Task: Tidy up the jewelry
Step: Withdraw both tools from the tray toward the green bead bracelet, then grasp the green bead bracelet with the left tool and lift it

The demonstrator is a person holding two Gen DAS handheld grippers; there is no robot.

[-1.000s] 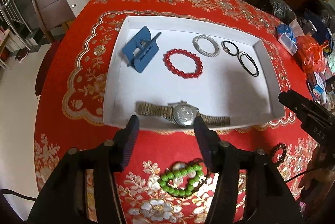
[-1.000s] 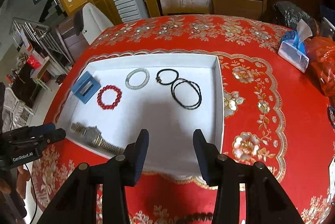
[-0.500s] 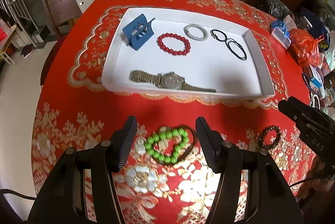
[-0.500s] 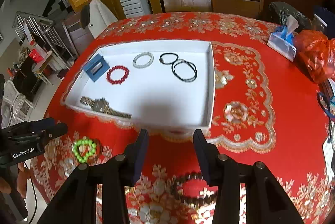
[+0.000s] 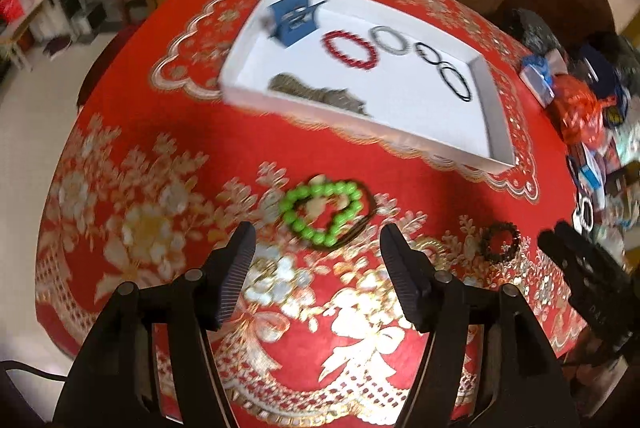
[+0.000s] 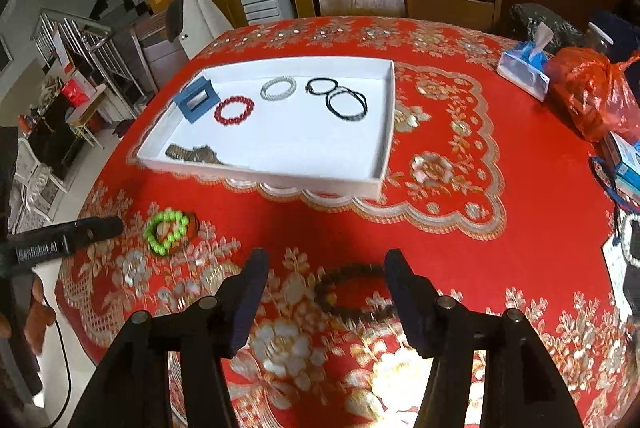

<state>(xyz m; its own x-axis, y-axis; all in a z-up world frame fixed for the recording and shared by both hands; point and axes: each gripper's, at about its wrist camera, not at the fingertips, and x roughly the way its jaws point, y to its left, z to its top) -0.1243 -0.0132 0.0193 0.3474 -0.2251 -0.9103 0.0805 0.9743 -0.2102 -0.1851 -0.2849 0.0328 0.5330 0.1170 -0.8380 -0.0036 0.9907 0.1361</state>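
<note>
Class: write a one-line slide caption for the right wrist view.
Open right gripper poised over a dark bead bracelet; white tray beyond.

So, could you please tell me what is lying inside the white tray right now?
Inside the white tray lie a blue hair clip, a red bead bracelet, a silver bangle, black bands and a watch; the near wall hides part of the watch.

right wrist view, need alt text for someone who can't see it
The open right gripper hovers over a dark beaded bracelet on a red floral tablecloth. Beyond it a white tray holds a watch, a red bracelet, a blue clip and hair ties; a green bracelet lies left.
</note>
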